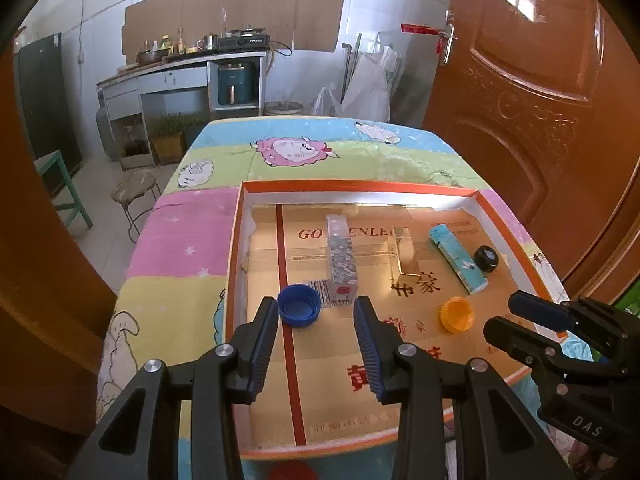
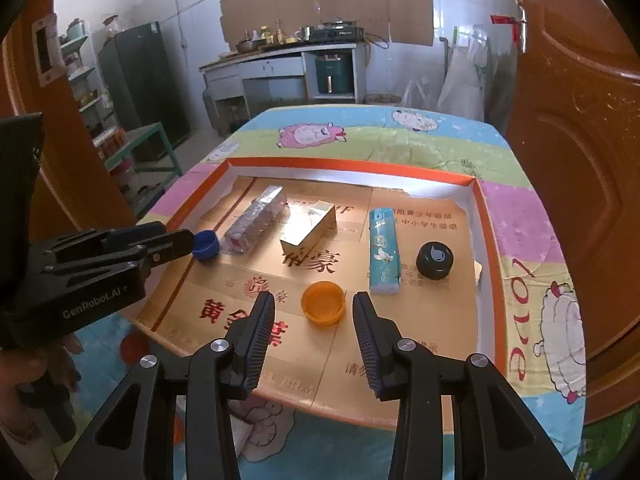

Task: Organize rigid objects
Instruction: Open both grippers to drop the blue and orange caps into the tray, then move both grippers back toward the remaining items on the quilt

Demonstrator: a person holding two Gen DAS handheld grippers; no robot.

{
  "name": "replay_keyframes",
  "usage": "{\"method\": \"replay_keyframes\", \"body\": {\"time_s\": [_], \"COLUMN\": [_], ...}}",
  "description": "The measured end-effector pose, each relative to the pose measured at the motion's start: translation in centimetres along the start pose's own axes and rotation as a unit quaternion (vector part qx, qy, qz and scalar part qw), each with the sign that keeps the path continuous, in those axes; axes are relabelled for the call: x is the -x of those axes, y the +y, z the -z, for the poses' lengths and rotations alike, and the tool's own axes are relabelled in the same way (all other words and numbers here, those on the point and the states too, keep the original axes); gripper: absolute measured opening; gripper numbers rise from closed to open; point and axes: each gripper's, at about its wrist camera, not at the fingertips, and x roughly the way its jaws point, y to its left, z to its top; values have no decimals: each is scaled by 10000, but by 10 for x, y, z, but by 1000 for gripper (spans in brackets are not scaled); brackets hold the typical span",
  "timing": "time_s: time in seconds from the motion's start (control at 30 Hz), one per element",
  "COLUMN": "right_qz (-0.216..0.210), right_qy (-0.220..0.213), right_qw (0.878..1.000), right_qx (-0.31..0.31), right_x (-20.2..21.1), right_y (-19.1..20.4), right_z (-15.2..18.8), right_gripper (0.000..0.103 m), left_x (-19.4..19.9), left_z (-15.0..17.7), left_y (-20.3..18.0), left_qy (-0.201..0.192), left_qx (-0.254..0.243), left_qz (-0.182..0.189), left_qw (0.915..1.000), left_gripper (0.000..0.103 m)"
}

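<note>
Here, left gripper (image 1: 316, 310) and right gripper (image 2: 314, 306) both gape empty above near edge of shallow orange-rimmed cardboard tray (image 2: 490, 240). Round blue plastic cap (image 1: 299, 305), ribbed orange plastic cap (image 2: 323, 302) lie just beyond fingertips. Farther: clear patterned box (image 1: 341, 258), gold box (image 2: 308, 228), turquoise lighter (image 2: 383, 250), black cap (image 2: 435, 260) toward right edge.

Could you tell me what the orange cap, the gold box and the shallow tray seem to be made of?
Orange cap: probably moulded plastic, matte, with a ribbed rim.
Gold box: likely foil-faced card; its top mirrors the light sharply.
Tray: seemingly cardboard, with orange edges, white inner walls and a printed, glossy gold floor.
</note>
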Motion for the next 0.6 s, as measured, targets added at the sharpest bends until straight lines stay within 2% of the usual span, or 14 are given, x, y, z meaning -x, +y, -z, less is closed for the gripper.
{"method": "replay_keyframes", "body": {"time_s": [0.6], "right_qz": [75], "right_qy": [-259], "right_qw": [9996], "right_qx": [47], "right_x": [56], "right_y": [20], "right_z": [13], "right_gripper": [42], "left_x": [57], "left_z": [20], "left_y": [-3], "left_qy": [-232], "left_qx": [-2], "left_qz": [24], "left_qw": [9997], "left_gripper": [39]}}
